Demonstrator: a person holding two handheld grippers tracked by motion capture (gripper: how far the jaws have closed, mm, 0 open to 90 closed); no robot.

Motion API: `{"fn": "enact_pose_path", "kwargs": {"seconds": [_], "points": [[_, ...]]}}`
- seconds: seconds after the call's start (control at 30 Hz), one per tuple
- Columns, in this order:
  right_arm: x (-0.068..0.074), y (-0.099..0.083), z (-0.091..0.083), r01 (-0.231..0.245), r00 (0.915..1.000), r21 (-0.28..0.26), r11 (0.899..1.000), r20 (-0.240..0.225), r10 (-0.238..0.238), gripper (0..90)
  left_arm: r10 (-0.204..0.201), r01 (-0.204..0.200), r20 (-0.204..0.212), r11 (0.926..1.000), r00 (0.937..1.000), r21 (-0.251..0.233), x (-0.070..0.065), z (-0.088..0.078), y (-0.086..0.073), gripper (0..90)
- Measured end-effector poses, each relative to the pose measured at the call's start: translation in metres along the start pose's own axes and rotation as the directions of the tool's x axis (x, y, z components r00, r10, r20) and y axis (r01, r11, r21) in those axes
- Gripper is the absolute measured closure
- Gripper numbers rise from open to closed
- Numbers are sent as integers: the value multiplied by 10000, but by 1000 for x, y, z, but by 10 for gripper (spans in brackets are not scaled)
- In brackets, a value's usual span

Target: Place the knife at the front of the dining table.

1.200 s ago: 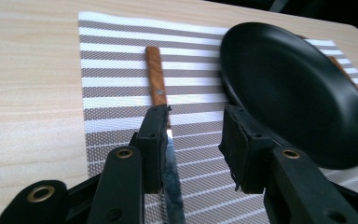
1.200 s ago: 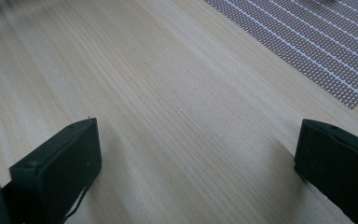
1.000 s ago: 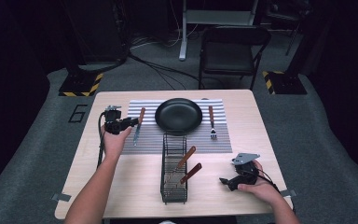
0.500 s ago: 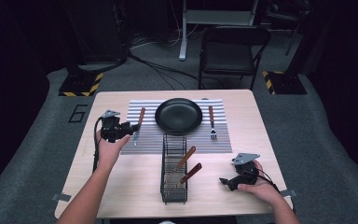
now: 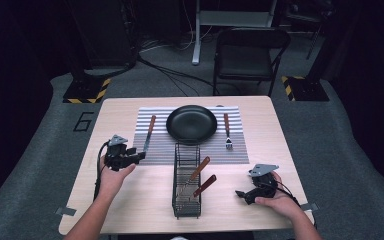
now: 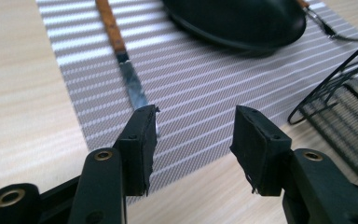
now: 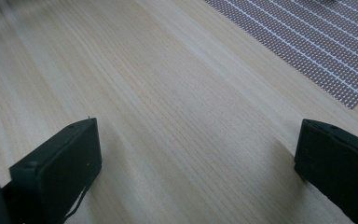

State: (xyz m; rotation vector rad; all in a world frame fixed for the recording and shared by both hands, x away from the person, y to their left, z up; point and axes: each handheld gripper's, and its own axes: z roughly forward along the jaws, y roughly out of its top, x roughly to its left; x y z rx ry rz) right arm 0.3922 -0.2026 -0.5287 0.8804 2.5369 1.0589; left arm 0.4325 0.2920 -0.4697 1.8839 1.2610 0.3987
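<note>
A black plate (image 5: 191, 123) sits mid-mat on a grey striped placemat (image 5: 165, 150). Left of the plate lies a wood-handled knife (image 5: 148, 132), its blade (image 6: 135, 86) pointing toward my left gripper (image 5: 139, 155). That gripper (image 6: 193, 135) is open with nothing between its jaws, low over the mat's near-left corner just short of the blade tip. A wood-handled fork (image 5: 227, 130) lies right of the plate. A black wire rack (image 5: 186, 182) holds two wood-handled utensils (image 5: 202, 176). My right gripper (image 5: 241, 194) rests open on bare wood (image 7: 168, 121) at the front right.
The placemat's corner (image 7: 307, 42) shows at the upper right of the right gripper view. The wire rack's rim (image 6: 335, 93) stands close to the right of the left gripper. A black folding chair (image 5: 250, 55) stands beyond the table's far edge.
My left gripper has drawn back toward the near-left, away from the knife handle, to the mat's near corner. The right gripper has stayed put.
</note>
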Motion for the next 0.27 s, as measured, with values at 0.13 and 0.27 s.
{"fn": "enact_pose_path", "kwargs": {"seconds": [0.13,0.27], "points": [[0,0,0,-14,10000,-5,10000,-2,14,0,-69,70,-110,9999,9999,152,6,1,-12,477],[0,0,0,-10,10000,6,10000,-3,10,0,7,6,-490,9996,9988,269,14,5,-25,439]]}}
